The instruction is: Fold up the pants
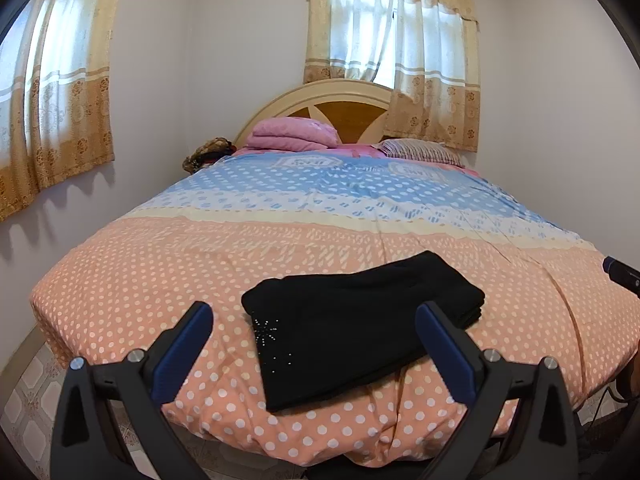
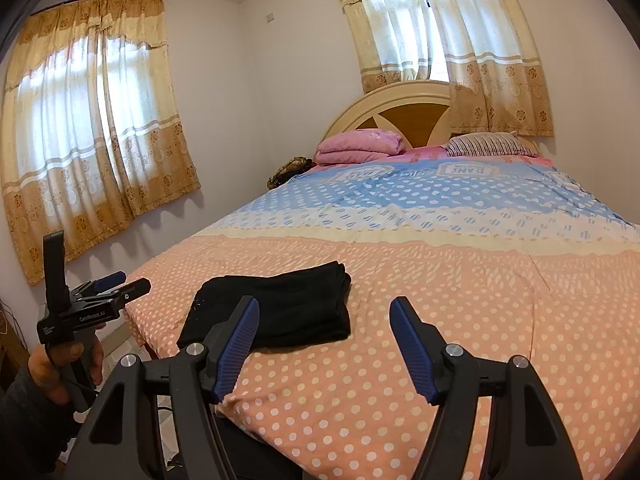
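Note:
Black pants [image 1: 356,328] lie folded into a compact stack on the orange dotted bedspread [image 1: 132,280] near the bed's foot; small studs show on the top layer. My left gripper [image 1: 316,312] is open and empty, held just short of the pants above the bed's edge. In the right wrist view the pants [image 2: 280,304] lie left of centre. My right gripper [image 2: 324,304] is open and empty, to the right of the pants above the bedspread [image 2: 460,300]. The left gripper [image 2: 114,286] shows at the far left, held in a hand off the bed's corner.
A folded pink blanket [image 1: 294,134] and a striped pillow [image 1: 420,150] lie at the wooden headboard [image 1: 340,112]. A brown bundle [image 1: 208,154] sits at the bed's far left corner. Curtained windows [image 1: 56,92] flank the bed. Tiled floor [image 1: 28,392] lies left of the bed.

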The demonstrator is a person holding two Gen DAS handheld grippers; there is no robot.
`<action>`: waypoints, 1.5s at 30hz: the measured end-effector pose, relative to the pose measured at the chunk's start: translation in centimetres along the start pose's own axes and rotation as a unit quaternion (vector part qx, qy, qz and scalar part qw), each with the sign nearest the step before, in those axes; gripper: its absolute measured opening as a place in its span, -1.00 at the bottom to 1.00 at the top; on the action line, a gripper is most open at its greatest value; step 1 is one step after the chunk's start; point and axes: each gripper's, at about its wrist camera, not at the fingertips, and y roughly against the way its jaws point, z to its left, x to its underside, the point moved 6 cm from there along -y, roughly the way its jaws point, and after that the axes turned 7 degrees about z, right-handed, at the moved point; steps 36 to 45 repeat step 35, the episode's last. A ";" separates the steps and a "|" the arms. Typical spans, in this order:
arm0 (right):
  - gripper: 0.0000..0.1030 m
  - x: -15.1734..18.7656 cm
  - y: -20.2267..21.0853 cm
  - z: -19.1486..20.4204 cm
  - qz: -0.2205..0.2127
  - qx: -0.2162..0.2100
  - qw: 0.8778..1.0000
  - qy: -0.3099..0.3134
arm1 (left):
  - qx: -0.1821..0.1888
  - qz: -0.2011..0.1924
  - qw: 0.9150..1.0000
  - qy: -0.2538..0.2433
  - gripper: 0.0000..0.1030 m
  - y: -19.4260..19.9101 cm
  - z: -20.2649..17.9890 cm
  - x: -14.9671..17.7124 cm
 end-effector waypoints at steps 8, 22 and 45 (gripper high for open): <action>0.35 0.0 0.0 0.5 -0.003 0.003 1.000 0.013 | 0.004 0.015 1.000 0.011 1.00 -0.6 0.2 0.2; 0.35 0.5 0.0 1.8 -0.004 0.001 0.999 0.036 | -0.007 0.016 1.000 0.010 1.00 -0.8 0.5 0.4; 0.35 0.7 -0.5 2.0 0.003 -0.001 0.999 0.037 | -0.008 0.003 1.000 0.006 1.00 -0.5 0.5 0.3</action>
